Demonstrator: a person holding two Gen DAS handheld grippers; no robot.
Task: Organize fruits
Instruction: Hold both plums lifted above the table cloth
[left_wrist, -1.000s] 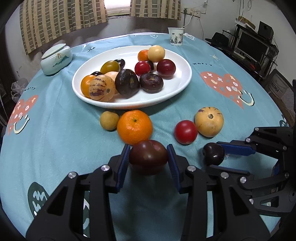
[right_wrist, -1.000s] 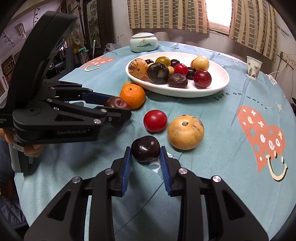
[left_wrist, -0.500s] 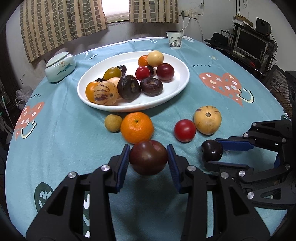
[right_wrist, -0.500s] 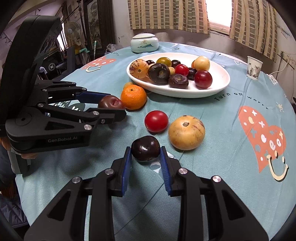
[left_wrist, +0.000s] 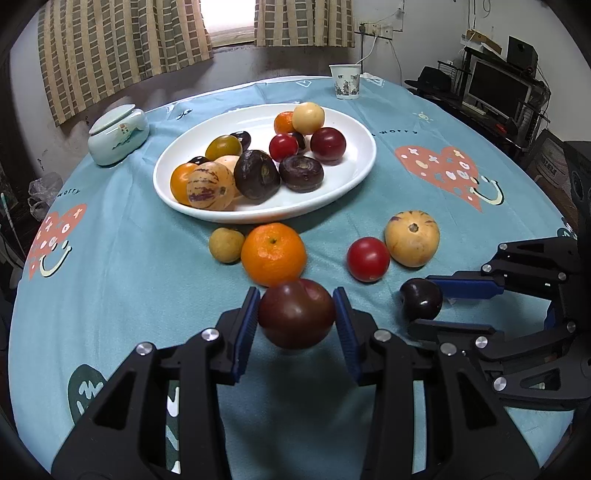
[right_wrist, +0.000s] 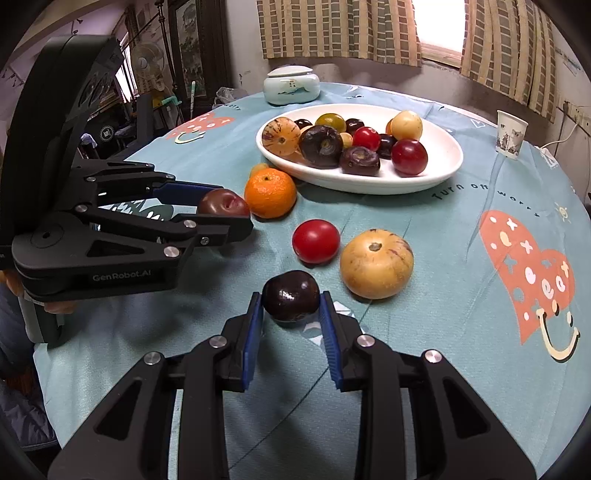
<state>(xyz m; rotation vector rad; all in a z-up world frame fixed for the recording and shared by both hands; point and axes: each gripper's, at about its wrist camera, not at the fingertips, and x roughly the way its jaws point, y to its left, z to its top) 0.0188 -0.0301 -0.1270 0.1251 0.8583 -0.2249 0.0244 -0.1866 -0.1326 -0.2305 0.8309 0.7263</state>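
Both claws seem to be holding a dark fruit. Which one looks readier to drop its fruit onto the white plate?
Probably the left gripper. Its reddish-brown plum is already lifted off the cloth and faces the plate. The right gripper grips a darker plum that seems to sit lower and farther from the plate.

A: Where does the left wrist camera sit?

B: Low behind the left gripper (left_wrist: 296, 319), looking along its fingers across the round table with the teal printed cloth (left_wrist: 122, 266) toward the white oval plate of fruit (left_wrist: 354, 173) and the curtained window. The right gripper (left_wrist: 424, 308) enters at its right edge.

A: And the right wrist camera?

B: Close behind the right gripper (right_wrist: 291, 314), facing the same plate (right_wrist: 443, 170) from further right, with the left gripper (right_wrist: 236, 212) on its left. Both views share the plate, the loose orange mandarin (left_wrist: 273, 254) (right_wrist: 270, 192) and the white paper cup (left_wrist: 345, 81) (right_wrist: 510, 134).
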